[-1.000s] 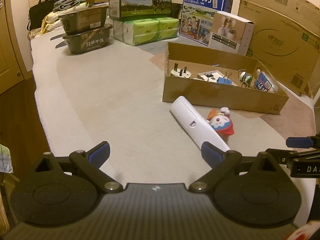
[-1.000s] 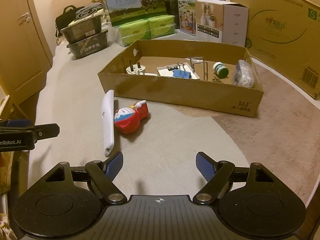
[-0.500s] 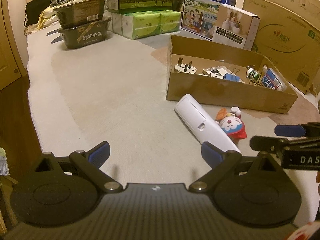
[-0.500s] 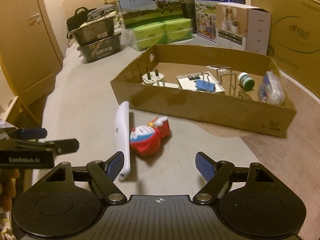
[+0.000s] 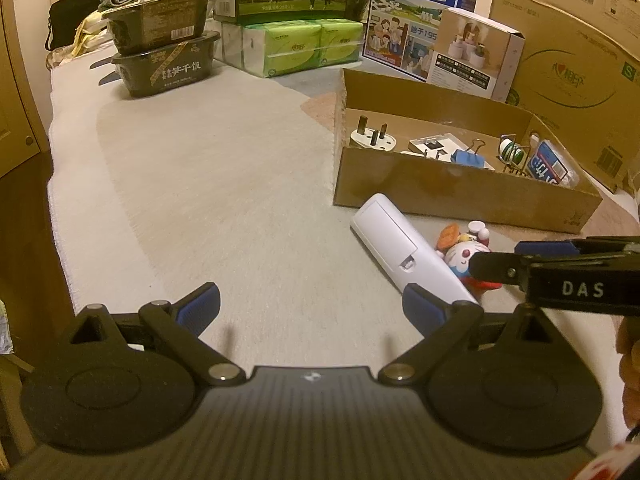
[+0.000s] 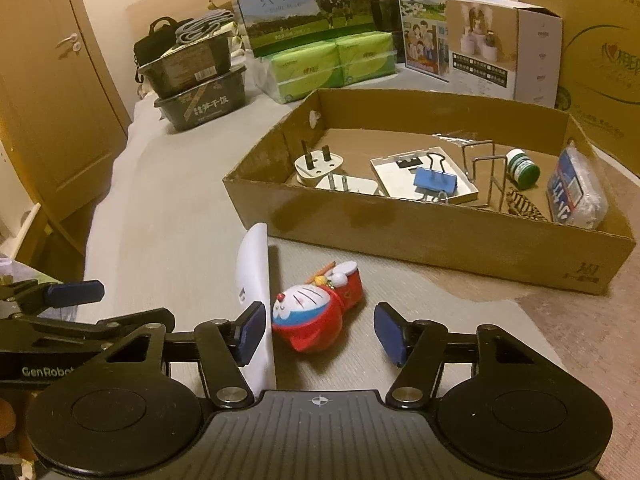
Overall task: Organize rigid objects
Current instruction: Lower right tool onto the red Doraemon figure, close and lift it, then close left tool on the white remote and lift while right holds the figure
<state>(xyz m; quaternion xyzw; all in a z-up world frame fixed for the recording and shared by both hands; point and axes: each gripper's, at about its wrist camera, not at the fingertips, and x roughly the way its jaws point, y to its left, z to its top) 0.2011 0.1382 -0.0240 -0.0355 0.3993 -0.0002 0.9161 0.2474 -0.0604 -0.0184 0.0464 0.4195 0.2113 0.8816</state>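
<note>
A white remote (image 5: 404, 246) lies on the grey surface beside a red and blue cat figurine (image 5: 466, 256), both just in front of a shallow cardboard box (image 5: 440, 188). My right gripper (image 6: 320, 334) is open, its jaws either side of the figurine (image 6: 316, 310), with the remote (image 6: 256, 280) by its left finger. My left gripper (image 5: 312, 306) is open and empty, left of the remote. The right gripper's finger (image 5: 532, 248) shows in the left wrist view over the figurine.
The box (image 6: 420, 236) holds plugs (image 6: 320, 164), a blue binder clip (image 6: 436, 180), a green-capped bottle (image 6: 522, 168) and a wrapped packet (image 6: 576, 192). Black tubs (image 5: 164, 52), milk cartons, green tissue packs (image 5: 300, 48) and large cardboard boxes stand behind. A wooden door is at left.
My right gripper has moved forward and down until its open jaws flank the figurine. My left gripper has edged closer to the remote. Nothing has been taken hold of.
</note>
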